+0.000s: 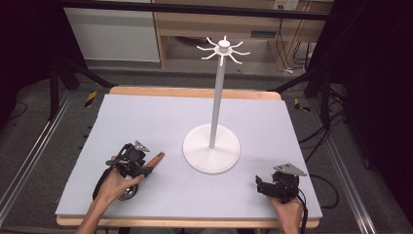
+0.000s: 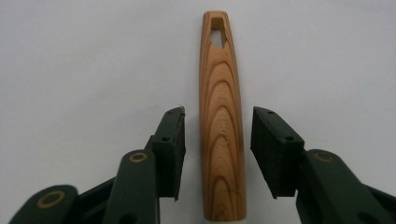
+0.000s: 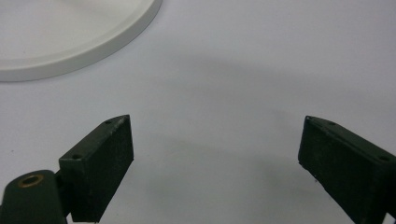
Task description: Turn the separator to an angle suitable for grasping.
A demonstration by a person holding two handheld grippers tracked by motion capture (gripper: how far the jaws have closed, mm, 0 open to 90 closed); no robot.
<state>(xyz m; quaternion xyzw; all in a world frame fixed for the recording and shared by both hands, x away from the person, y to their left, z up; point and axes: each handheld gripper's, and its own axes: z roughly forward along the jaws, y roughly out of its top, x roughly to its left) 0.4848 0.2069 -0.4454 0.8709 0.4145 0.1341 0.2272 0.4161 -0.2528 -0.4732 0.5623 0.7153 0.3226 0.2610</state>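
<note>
Pale lilac-grey matting covers the table (image 1: pixel 146 122), with dark floor and wooden shelving behind. At the lower left of the high view lies the tapered wooden handle with a slotted hanging hole (image 2: pixel 222 126), flat on the mat, between the jaws of the left gripper (image 2: pixel 218 140). Those jaws stand apart, with a gap on each side of the wood, so nothing is clamped. Its long axis runs straight up the left gripper view, holed tip farthest away; in the high view the tip points to the upper right, toward the white round-based stand with hooked spokes on top (image 1: pixel 212 151). A good grip would need both pads to close squarely on the handle's sides, centred. Right gripper (image 3: pixel 215 154) rests at the lower right, jaws wide apart, holding nothing.
</note>
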